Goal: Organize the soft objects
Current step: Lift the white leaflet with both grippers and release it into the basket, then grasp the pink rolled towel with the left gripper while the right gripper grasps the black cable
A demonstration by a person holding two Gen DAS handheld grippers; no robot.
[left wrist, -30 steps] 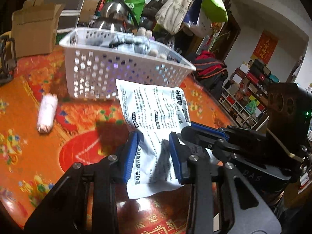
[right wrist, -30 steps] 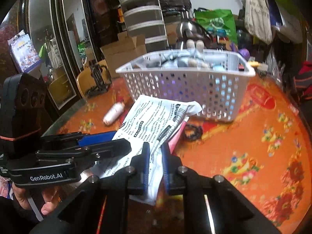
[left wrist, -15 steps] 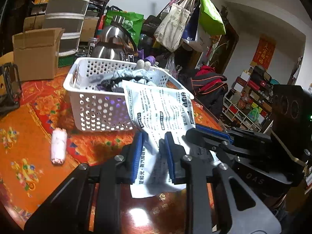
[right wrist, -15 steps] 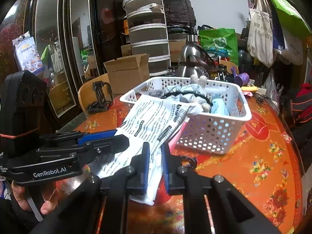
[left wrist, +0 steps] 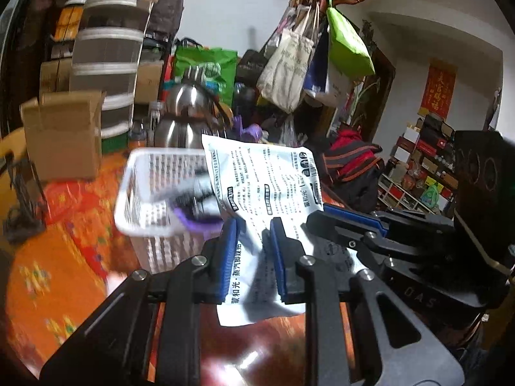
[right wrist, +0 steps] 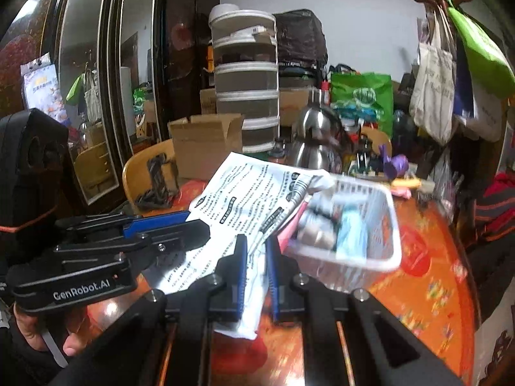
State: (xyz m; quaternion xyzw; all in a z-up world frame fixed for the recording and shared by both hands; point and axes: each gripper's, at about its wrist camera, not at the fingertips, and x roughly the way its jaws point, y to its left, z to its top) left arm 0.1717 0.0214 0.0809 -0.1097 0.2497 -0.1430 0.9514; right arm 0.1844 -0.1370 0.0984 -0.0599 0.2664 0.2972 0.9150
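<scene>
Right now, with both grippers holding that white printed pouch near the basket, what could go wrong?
The left gripper and right gripper both clamp the white pouch near its lower edge, so pulling apart could tear or crease it. Its free upper end hangs unsupported over the basket and may catch the rim rather than drop in. The basket already holds soft items, so the pouch may sit on top and slide out.

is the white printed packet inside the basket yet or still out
Out. Both grippers, left and right, hold the packet raised before the basket.
</scene>
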